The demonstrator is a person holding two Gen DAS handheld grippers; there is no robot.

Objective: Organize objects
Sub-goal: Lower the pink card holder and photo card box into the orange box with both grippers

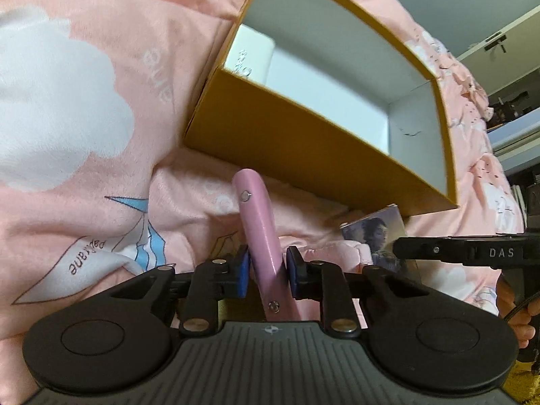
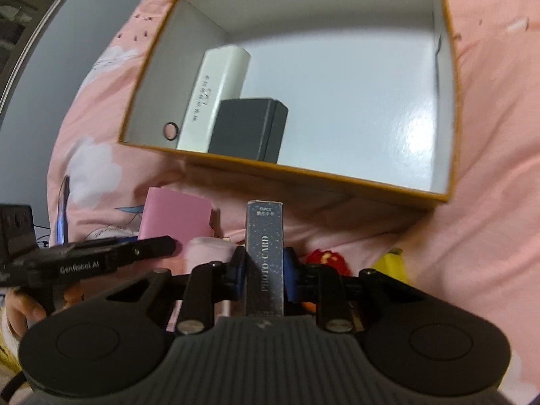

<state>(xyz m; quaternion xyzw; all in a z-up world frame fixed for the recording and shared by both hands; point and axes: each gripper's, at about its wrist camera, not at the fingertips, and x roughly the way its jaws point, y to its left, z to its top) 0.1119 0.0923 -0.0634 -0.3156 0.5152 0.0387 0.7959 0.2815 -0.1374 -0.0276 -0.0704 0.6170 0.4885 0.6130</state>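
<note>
An open mustard cardboard box with a white inside lies on the pink bedding. It holds a white carton, a dark grey box and a small black ring. My left gripper is shut on a flat pink case with metal studs, held edge-up just short of the box's near wall. My right gripper is shut on a slim dark "PHOTO CARD" box, also in front of the mustard box. Each gripper shows at the side of the other's view.
The bedding is pink with white clouds and rumpled. Behind the right gripper lie a red object, a yellow one and a pale pink roll. A shelf unit stands at the far right. A person's hand grips the right handle.
</note>
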